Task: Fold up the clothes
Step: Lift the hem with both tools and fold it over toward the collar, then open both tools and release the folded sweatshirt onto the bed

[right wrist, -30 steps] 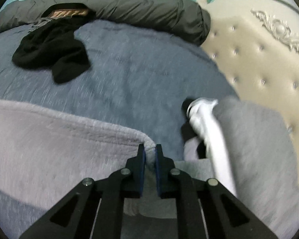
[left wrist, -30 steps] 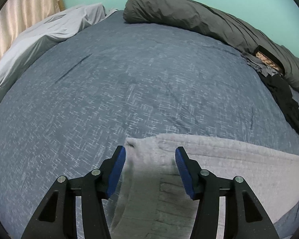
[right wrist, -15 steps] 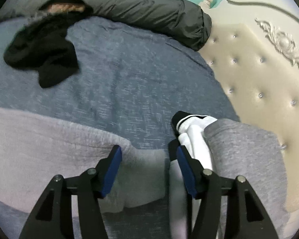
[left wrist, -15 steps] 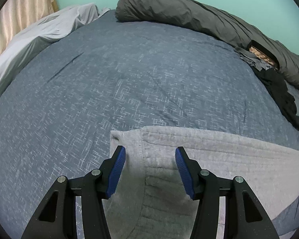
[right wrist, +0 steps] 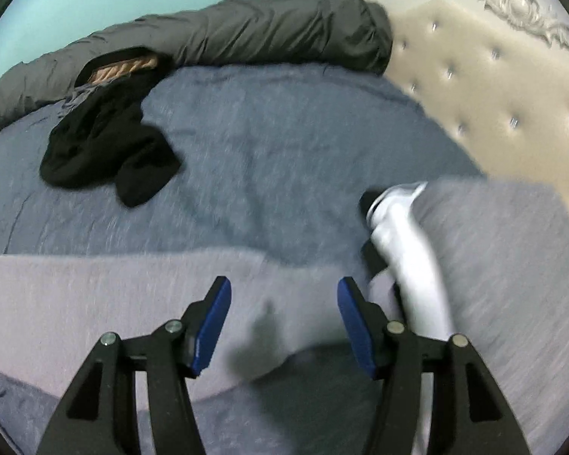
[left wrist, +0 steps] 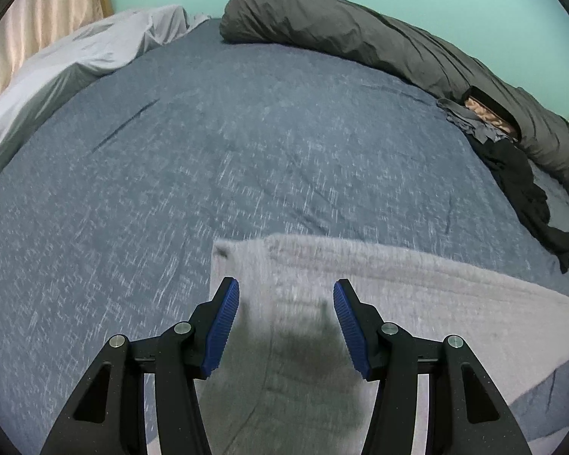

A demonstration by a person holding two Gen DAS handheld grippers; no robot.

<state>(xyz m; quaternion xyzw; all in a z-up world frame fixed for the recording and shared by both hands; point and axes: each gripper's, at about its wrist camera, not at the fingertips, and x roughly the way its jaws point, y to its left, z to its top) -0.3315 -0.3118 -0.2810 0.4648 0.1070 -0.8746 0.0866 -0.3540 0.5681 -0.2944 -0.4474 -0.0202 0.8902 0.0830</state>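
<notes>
Since a second ago the right gripper [right wrist: 283,326] has let go of the grey garment [right wrist: 106,303] and now stands spread above its edge. The left gripper [left wrist: 286,326] stays spread over the garment's corner [left wrist: 242,261], gripping nothing. The garment lies flat across the lower frame on the blue bedspread [left wrist: 246,144]. Black clothes [right wrist: 102,151] sit upper left in the right view, a white-striped piece [right wrist: 406,250] at right.

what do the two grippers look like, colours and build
The left gripper and right gripper look alike: matte black angular fingers with triangular cut-outs, round silver bolts at the joints, and ribbed blue pads on the inner faces. No cables, markings or sleeves show.
</notes>
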